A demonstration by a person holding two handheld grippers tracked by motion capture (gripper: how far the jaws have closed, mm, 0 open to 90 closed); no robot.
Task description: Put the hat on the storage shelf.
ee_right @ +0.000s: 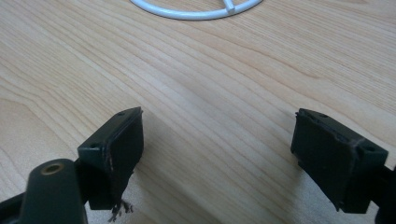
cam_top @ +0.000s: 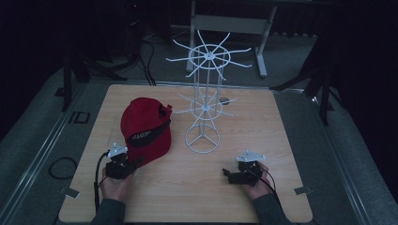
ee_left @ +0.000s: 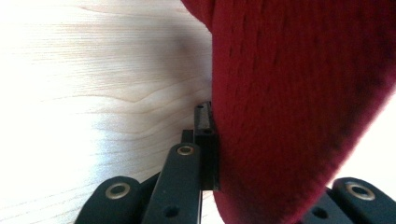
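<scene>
Two grippers, one cap and one wire rack are on or over the wooden table (cam_top: 187, 187). Nearest the person, the left gripper (cam_top: 136, 163) sits low over the near left part of the table, held in the left hand (cam_top: 115, 185); its fingers (ee_left: 205, 140) are closed down on the near edge of the single red cap (cam_top: 144, 129), with the red fabric pressed against the inner face of the one finger that shows, the other being hidden behind the cloth. In the left gripper view the cap's brim comes in between the fingers from the right. At about the same depth on the right, the right gripper (cam_top: 227, 175) is held in the right hand (cam_top: 256, 185) and points left across the table; its fingers (ee_right: 116, 149) stand wide apart with bare wood between them, holding and touching nothing. Farther in, the cap lies on the table left of centre, a black strap across its crown. Just beside it to the right stands the one white wire rack (cam_top: 205, 101), upright on a ring base, with two tiers of radiating prongs, and the base ring lies ahead of the right gripper's fingers.
</scene>
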